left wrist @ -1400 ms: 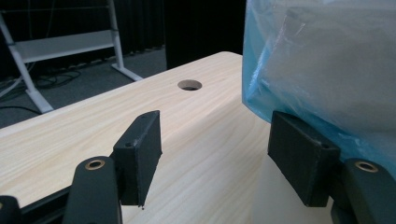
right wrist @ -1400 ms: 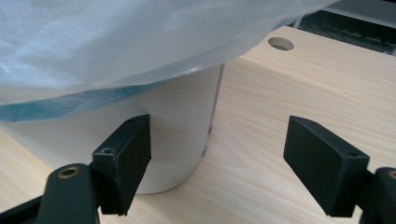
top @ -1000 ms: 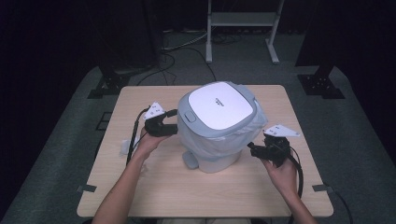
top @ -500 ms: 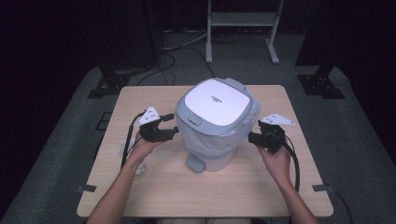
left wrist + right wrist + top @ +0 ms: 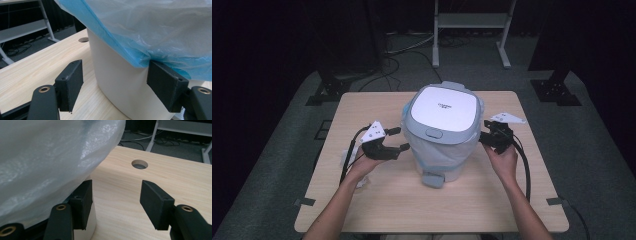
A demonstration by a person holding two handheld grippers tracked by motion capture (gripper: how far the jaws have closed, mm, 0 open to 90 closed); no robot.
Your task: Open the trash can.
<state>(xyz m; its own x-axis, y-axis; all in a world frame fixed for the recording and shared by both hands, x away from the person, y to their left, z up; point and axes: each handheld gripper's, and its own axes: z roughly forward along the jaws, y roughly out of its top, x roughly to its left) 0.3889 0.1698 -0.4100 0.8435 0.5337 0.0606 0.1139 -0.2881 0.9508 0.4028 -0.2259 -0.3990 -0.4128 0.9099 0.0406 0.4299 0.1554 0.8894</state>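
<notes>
Flanking the bin [image 5: 443, 125] (lid lettering unreadable): left gripper [image 5: 398, 140]; right gripper [image 5: 484, 134].

wooden table [image 5: 377, 107], metal stand [image 5: 472, 22], floor cables [image 5: 404, 50]

A white lidded bin [image 5: 442, 132] stands upright mid-table, its bluish translucent plastic liner [image 5: 439, 150] draped down its sides.

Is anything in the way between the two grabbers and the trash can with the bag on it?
Nothing visible. The left gripper and right gripper sit open right beside the trash can, with the bag hanging just over their jaws.
</notes>
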